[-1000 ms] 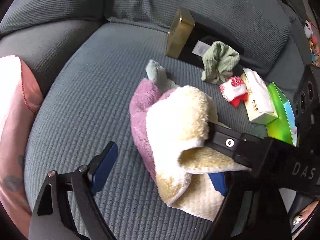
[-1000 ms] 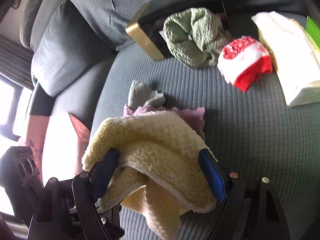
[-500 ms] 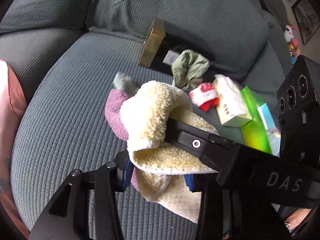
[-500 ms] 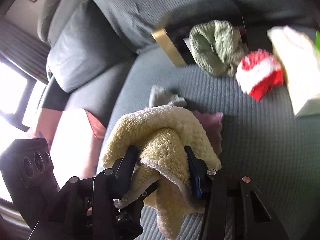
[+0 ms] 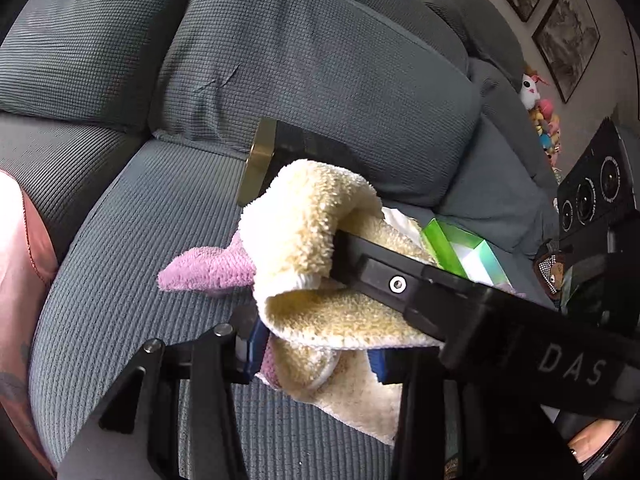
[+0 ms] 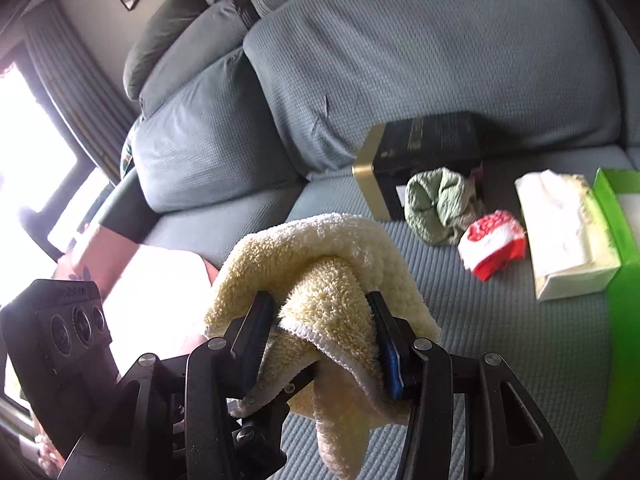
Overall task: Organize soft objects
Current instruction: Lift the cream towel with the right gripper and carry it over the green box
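Each black gripper (image 5: 316,354) (image 6: 326,336) is fitted with blue pads, silver screws, white "DAS" lettering and a three-lens camera block (image 6: 66,322).

The yellow towel (image 5: 304,216) hides the black box's (image 5: 308,148) front (left view); green box (image 6: 624,216) cropped.

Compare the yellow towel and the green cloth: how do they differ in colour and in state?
The yellow towel is pale and fluffy; the green cloth is sage and finer knit. The yellow towel hangs pinched in both the left hand-held gripper and the right hand-held gripper; the green cloth lies crumpled on the sofa against a black box. Both are soft fabric.
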Demonstrator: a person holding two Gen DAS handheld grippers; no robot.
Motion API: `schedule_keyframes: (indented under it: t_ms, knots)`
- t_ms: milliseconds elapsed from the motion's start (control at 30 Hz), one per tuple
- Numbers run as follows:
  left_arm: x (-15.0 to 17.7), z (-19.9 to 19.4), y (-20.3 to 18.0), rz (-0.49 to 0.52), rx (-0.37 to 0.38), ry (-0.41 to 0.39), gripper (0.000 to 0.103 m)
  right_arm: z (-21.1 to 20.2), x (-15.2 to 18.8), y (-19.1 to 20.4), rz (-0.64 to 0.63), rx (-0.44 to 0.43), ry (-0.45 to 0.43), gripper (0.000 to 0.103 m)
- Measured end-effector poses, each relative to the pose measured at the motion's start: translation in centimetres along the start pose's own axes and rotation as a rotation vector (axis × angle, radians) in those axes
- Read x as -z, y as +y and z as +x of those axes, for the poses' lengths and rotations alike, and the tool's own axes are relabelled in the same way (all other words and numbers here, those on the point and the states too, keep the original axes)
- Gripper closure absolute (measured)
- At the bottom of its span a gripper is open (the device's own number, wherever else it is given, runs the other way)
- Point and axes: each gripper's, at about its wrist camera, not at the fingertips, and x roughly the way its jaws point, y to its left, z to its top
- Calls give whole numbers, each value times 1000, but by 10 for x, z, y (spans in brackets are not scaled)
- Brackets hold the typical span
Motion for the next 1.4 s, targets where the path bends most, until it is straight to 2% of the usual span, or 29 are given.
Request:
schedule_keyframes:
  t_ms: [133, 233, 367, 600, 933, 1133, 1267, 1400]
  knots:
    - [0, -1, -4, 3, -5, -10, 62, -10, -1, -1, -7, 3, -30, 52]
    - [-3, 2, -3, -5, -7, 1, 62, -12, -2, -3, 2, 7, -44, 62]
    - [-7, 2, -10, 35, -16, 0, 61, -18, -4, -6, 11, 1, -58, 64]
    - [-17, -5, -25, 90, -61, -64, 43, -42, -8, -13, 31, -60, -132, 65]
    - [-33, -2, -76, 227, -72, -116, 44, -83, -15, -38, 90, -105, -253, 65]
    - [-44, 16, -120, 318, -32, -114, 44, -117, -17, -71, 164, -115, -365, 65]
    - [-46, 30, -150, 363, 25, -112, 44, -141, -15, -99, 213, -118, -455, 65]
    - [-48, 56, -181, 407, 102, -64, 45, -158, -15, -125, 258, -64, -534, 65]
